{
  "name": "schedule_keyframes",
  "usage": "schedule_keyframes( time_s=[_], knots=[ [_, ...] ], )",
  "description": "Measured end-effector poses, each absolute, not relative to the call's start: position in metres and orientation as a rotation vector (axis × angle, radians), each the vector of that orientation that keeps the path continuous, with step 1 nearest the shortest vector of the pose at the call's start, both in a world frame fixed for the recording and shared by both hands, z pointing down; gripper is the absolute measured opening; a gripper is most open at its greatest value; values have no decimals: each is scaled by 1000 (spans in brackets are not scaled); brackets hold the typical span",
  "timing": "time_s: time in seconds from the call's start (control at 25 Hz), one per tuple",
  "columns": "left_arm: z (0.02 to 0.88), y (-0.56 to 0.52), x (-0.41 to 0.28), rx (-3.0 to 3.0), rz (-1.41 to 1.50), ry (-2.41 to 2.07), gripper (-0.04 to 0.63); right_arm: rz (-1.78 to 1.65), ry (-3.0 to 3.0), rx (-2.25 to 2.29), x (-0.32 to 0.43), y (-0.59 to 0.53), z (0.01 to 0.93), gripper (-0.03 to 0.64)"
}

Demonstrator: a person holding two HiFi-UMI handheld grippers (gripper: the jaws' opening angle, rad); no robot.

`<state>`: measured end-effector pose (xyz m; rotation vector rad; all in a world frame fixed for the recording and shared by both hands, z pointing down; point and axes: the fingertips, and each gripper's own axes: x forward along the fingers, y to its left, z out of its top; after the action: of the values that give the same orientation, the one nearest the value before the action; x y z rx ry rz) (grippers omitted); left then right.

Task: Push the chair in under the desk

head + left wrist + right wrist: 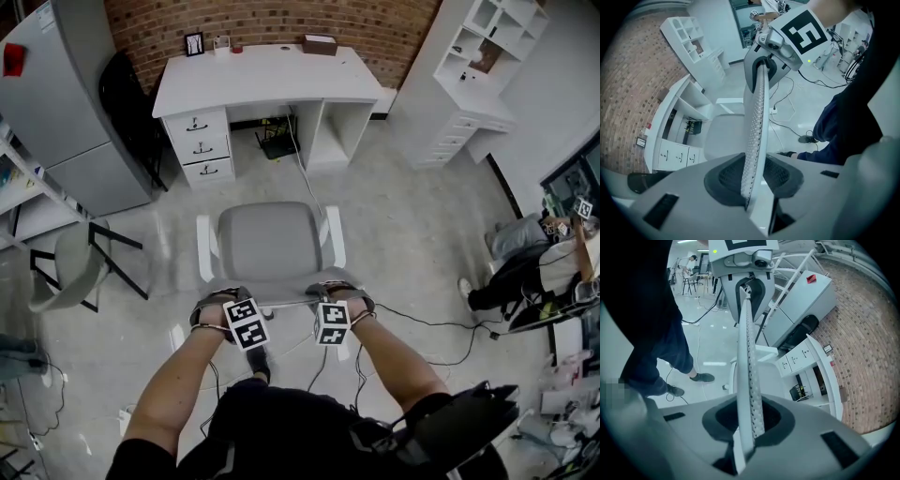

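We are holding the left gripper [752,185] at our 11 o'clock and the right gripper [749,427] at our 1 o'clock, both pointing steeply down at the top edge of the backrest [757,112]. Each pair of jaws is clamping that thin mesh edge, one pad on either side, and the two grippers are sitting just beside each other along it.

Just beyond them, at 12 o'clock, the grey chair [270,242] is standing with its seat facing away from us and its white armrests [205,246] flanking it. It is standing well apart from the desk, with bare floor [394,216] lying between them.

Farther out at 12 o'clock the white desk [267,80] is standing against the brick wall [272,19], its drawers [202,148] sitting at 11 o'clock and its open knee space lying straight ahead. A grey cabinet [56,103] is standing at 10 o'clock and a white shelf unit [469,84] at 2 o'clock.
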<state>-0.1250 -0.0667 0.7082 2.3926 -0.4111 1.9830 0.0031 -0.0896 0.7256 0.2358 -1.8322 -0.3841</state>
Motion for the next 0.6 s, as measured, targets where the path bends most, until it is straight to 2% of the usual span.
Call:
schedule_keyframes(
  time_s=[0.6],
  knots=[
    [714, -115, -132, 2464, 2032, -359, 98, -337, -1788, 265, -1, -133, 735, 44]
  ],
)
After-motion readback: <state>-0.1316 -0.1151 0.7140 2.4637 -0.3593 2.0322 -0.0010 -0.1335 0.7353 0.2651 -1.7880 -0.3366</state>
